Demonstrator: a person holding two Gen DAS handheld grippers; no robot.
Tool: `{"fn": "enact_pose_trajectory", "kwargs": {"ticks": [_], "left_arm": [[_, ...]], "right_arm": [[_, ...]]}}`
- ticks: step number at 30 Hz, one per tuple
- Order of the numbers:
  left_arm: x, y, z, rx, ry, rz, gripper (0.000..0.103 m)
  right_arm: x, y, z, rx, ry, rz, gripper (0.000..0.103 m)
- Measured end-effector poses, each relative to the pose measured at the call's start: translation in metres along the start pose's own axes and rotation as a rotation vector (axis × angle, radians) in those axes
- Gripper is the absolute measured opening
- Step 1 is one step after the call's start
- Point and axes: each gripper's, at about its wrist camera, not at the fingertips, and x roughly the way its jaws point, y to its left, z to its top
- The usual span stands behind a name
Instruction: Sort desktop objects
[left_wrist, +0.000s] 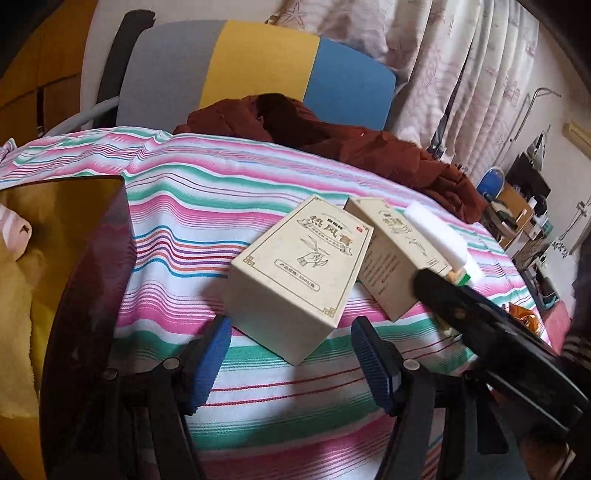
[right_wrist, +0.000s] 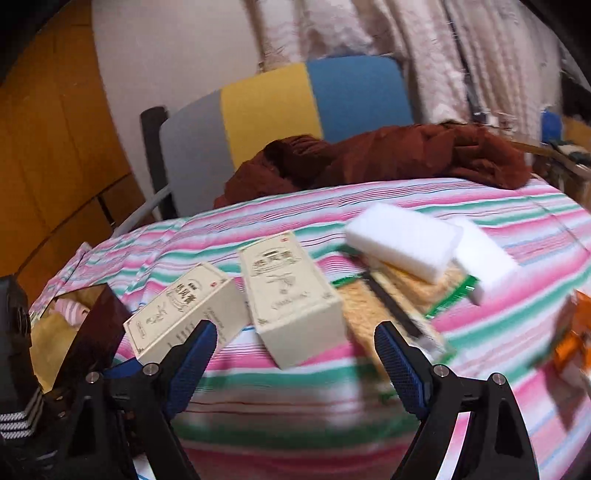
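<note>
Boxes first: two cream cartons lie side by side on the striped tablecloth (left_wrist: 184, 206), and the left gripper (left_wrist: 290, 354) hovers right at the near corner of the left cream box (left_wrist: 295, 273), blue pads spread wide, nothing between them. Just beyond leans the right cream box (left_wrist: 391, 258), its far end partly covered by a white sponge (left_wrist: 436, 236) and by the black arm of the other tool cutting in from the lower right corner.

Over in the right wrist view, the right gripper (right_wrist: 295, 358) is likewise wide apart and empty, its fingers framing the nearer carton. Past it sits a blurred pile: white sponges on top, yellow scouring pads (right_wrist: 406, 291) with green edges beneath; how many, hard to say through the motion blur. An orange item at the right edge is smeared beyond telling.

At the cloth's left edge stands a dark tinted bin (left_wrist: 92, 280), cut off by the frame, with yellow cloth and something pink-striped inside. A brown garment (left_wrist: 369, 147) is heaped along the far edge, with a grey, yellow and blue chair back (left_wrist: 258, 70) behind it.
</note>
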Motion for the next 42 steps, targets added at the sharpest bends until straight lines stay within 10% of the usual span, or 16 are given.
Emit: {"fn": "enact_pose_trajectory", "kwargs": {"ticks": [7, 13, 42], "left_arm": [[-0.002, 0.002, -0.002, -0.011, -0.017, -0.021, 0.068], [-0.001, -0.004, -0.001, 0.015, -0.008, 0.012, 0.069], [0.001, -0.009, 0.012, 0.053, 0.009, 0.142, 0.069]], "right_arm": [[0.021, 0.007, 0.008, -0.028, 0.041, -0.033, 0.085], [0.042, 0.002, 0.007, -0.015, 0.117, 0.008, 0.059], [0.016, -0.027, -0.009, 0.084, 0.072, 0.014, 0.058]]}}
